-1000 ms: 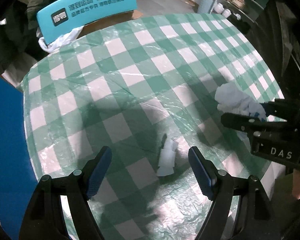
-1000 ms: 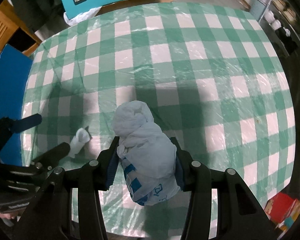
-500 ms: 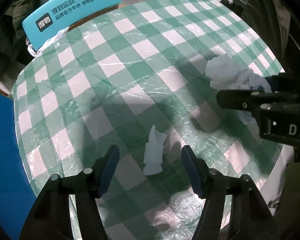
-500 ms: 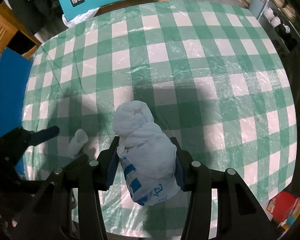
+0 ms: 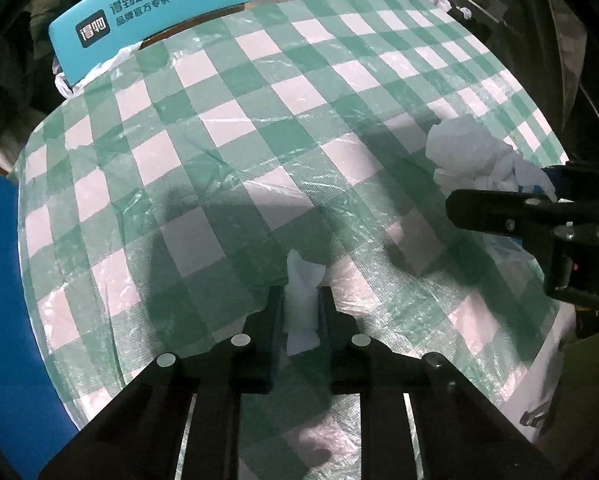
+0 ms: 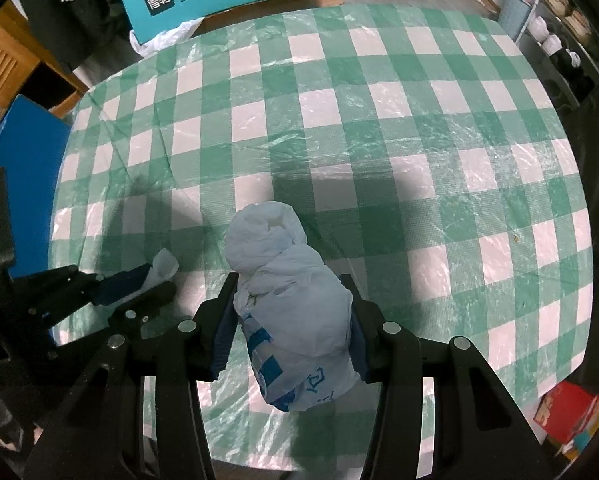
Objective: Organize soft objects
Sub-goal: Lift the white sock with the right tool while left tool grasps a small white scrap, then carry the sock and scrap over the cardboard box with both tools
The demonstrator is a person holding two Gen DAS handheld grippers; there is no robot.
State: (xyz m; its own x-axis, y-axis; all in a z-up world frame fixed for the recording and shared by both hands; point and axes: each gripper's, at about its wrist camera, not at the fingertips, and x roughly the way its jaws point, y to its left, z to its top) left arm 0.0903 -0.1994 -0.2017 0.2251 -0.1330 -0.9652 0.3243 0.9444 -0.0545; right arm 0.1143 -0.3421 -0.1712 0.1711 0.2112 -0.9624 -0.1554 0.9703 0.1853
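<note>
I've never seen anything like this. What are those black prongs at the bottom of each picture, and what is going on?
No robot here: a person holds a two-fingered grabbing tool in each hand, each with a wide-angle camera looking along its fingers. One picture comes from the left gripper, whose jaws pinch a small white tissue. The other comes from the right gripper, whose jaws squeeze a crumpled white plastic bag with blue print. Below is a table under a green-and-white checked cloth.
</note>
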